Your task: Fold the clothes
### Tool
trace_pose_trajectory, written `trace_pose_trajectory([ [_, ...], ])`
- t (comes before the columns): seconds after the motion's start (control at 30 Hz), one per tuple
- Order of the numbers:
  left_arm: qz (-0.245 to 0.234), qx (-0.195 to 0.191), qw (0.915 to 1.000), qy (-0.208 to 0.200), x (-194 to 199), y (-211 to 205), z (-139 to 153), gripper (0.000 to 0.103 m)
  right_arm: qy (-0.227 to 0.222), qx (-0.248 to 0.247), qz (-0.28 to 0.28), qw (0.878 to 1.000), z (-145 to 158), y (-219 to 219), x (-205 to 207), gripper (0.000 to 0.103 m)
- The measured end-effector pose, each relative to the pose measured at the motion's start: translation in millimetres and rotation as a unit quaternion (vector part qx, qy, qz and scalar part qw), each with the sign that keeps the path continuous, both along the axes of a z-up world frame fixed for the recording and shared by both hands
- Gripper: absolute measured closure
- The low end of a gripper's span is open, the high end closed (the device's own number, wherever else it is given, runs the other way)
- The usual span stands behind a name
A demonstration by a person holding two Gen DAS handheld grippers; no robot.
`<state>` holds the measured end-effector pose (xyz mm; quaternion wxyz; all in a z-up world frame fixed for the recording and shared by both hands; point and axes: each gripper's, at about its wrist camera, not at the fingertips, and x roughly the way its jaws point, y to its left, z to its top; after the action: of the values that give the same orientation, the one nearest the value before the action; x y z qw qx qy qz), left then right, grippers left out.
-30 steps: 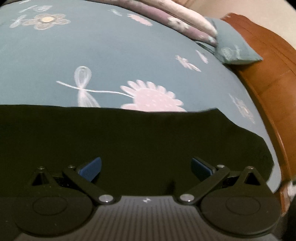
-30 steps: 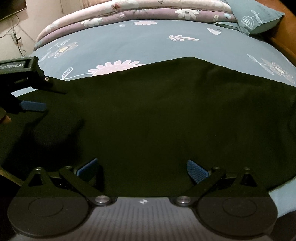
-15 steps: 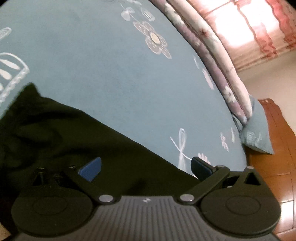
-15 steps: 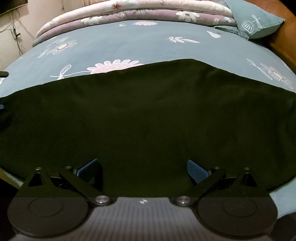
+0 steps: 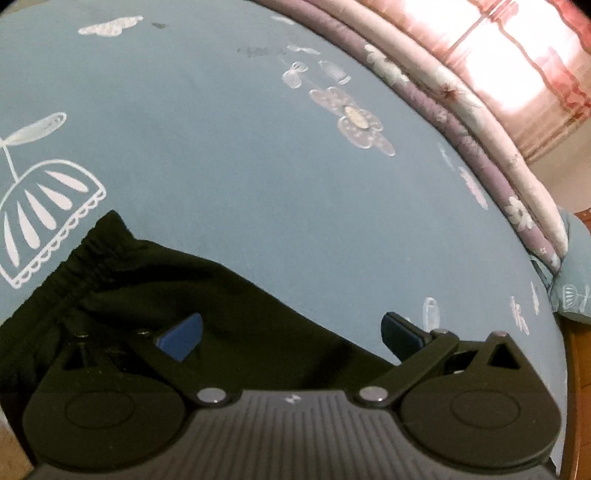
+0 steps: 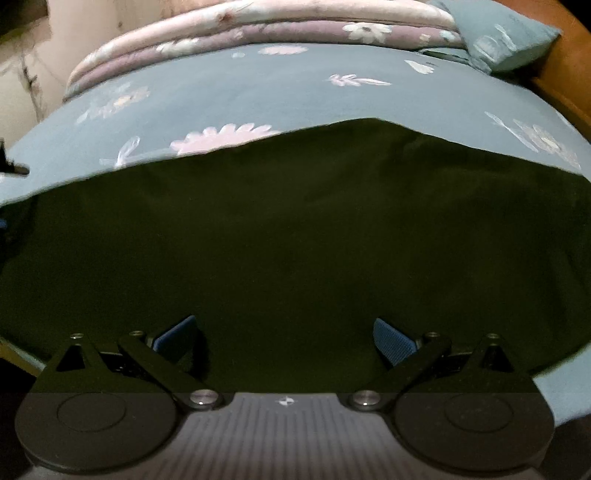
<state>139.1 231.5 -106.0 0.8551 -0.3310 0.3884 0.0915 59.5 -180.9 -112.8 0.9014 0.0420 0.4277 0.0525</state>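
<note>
On the bed, left wrist view: the left gripper [image 5: 291, 334] hangs over one end of a black garment [image 5: 155, 295], fingers spread wide, nothing between them.
Garment end: a gathered elastic band [image 5: 79, 258] runs along the cloth's left edge, bunched and rumpled on the blue floral sheet [image 5: 229, 155].
Left finger pad [image 5: 181, 334]: over the black cloth; whether it touches is unclear.
Right finger pad [image 5: 400, 336]: past the cloth's edge, over bare sheet.
Background: rolled quilts [image 5: 461, 110] line the far side, a bright curtained window [image 5: 517, 55] beyond.

Across the mattress, right wrist view: the right gripper [image 6: 282, 339] is likewise released, fingers wide apart, empty.
Garment: the black cloth [image 6: 295, 229] lies spread flat on the sheet [image 6: 258, 85], filling the foreground under both pads.
Far edge: quilts [image 6: 258, 26] and a blue pillow [image 6: 495, 40] beside a wooden bed frame [image 6: 565, 74].
</note>
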Motion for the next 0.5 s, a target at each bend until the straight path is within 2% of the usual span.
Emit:
trace_pose_trajectory([
  [0.1,-0.048,-0.021,0.9982,-0.03,-2.9,-11.1,7.6,0.001,-0.039,0.028,-0.035,0.998,14.7,-24.1,-2.5,0.0],
  [0.2,-0.095,-0.03,0.995,-0.009,9.7,-29.7,0.5,0.001,-0.055,0.079,-0.081,0.992,19.8,-60.2,1.8,0.0],
  [0.3,-0.114,-0.013,0.9932,0.018,17.3,-46.1,-9.1,0.001,-0.042,0.115,-0.126,0.984,9.7,-93.0,7.4,0.0],
  [0.4,-0.121,0.011,0.9922,0.027,16.8,-54.5,-11.8,0.001,-0.026,0.115,-0.165,0.979,-0.5,-113.5,6.7,0.0],
  [0.5,-0.118,0.007,0.9924,0.033,18.7,-51.9,-15.7,0.001,-0.033,0.113,-0.179,0.977,3.0,-127.8,5.2,0.0],
])
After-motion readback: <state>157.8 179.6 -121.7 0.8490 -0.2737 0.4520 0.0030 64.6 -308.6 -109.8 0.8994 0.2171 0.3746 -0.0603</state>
